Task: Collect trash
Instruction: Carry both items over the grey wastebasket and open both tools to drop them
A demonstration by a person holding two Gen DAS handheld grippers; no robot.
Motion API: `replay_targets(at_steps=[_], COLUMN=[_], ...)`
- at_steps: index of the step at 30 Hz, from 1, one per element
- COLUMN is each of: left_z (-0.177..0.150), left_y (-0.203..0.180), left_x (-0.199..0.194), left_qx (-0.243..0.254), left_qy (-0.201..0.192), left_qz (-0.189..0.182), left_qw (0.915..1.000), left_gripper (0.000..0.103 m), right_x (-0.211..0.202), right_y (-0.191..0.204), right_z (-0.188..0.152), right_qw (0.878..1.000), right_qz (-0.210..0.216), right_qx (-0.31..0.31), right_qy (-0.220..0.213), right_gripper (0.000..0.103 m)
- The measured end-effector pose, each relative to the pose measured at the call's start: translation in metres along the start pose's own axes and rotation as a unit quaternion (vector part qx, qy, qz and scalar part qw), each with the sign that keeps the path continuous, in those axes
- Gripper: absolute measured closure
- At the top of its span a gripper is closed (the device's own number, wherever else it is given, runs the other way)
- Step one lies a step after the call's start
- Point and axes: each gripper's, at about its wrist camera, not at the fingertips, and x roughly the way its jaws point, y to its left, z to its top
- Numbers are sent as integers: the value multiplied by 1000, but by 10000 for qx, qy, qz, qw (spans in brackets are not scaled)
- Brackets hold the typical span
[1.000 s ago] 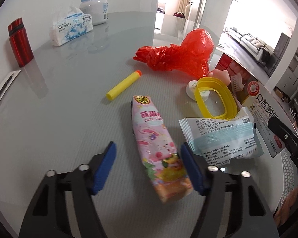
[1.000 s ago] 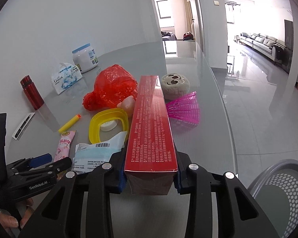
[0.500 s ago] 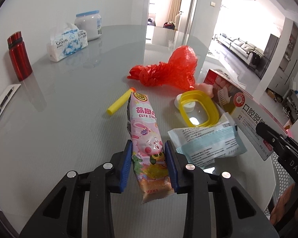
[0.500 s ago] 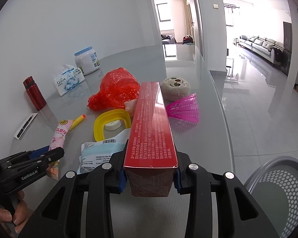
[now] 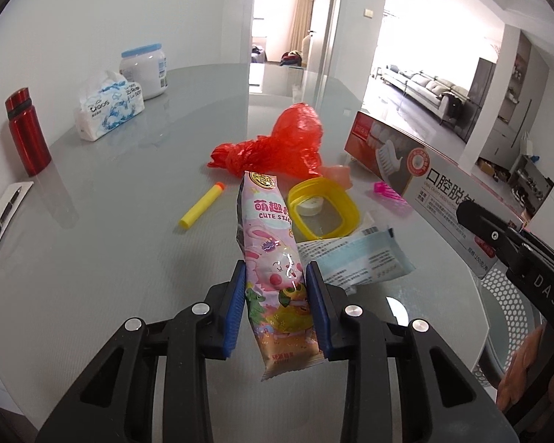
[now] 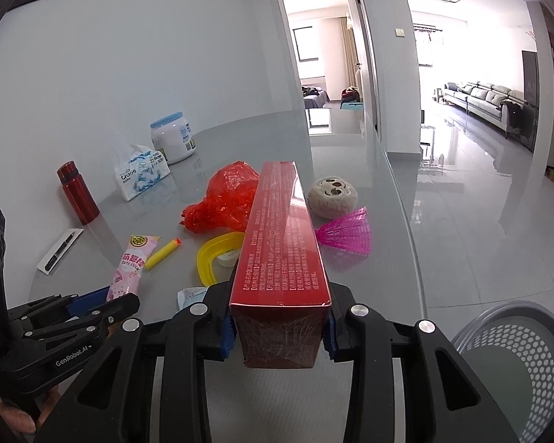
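Both pieces of trash are in hand, so the step now looks like the carry to the bin. The left tongs (image 5: 276, 308) are pinching the pink snack wrapper (image 5: 273, 258) near its lower end, the pack raised off the glass bench (image 5: 110, 229) with its top leaning away from the camera. The right tongs (image 6: 279, 326) are pinching the red toothpaste box (image 6: 282, 243) across its near end, the long box held level and pointing out over the bench. The perforated grey bin (image 6: 528, 354) sits low at the right, beside the bench edge. The next move likely calls for swinging each load over the bin's mouth and releasing; the long box needs tilting so it drops in cleanly. A red plastic bag (image 5: 280, 144), a yellow ring (image 5: 323, 208) and a mask packet (image 5: 358, 258) lie uncollected.
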Motion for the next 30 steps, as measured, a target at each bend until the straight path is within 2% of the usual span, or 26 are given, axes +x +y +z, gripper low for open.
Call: replay_targets(at_steps=[8, 15, 21, 26, 30], left_z=[-2, -7, -15, -23, -31], left_y=[-35, -89, -148, -201, -233], left_x=[-12, -16, -13, -2, 10], left_qx=[388, 831, 1308, 1791, 2110], left_qy=[-84, -71, 55, 252, 413], left_qz=[-391, -967, -1574, -2053, -2289], left_qw=[9984, 9918, 9788, 9618, 9494], left_gripper=[71, 71, 71, 71, 71], right_x=[-54, -109, -146, -169, -183], right_y=[-27, -71, -105, -129, -147], right_z=[-14, -40, -71, -100, -122], right_qw=[9983, 9905, 9785, 9656, 9543], right_qz=[-322, -987, -1612, -2037, -2307], right_qx=[372, 838, 1227, 1599, 1897], right_qy=[-319, -456, -374, -234, -83], right_gripper=[68, 68, 68, 68, 68])
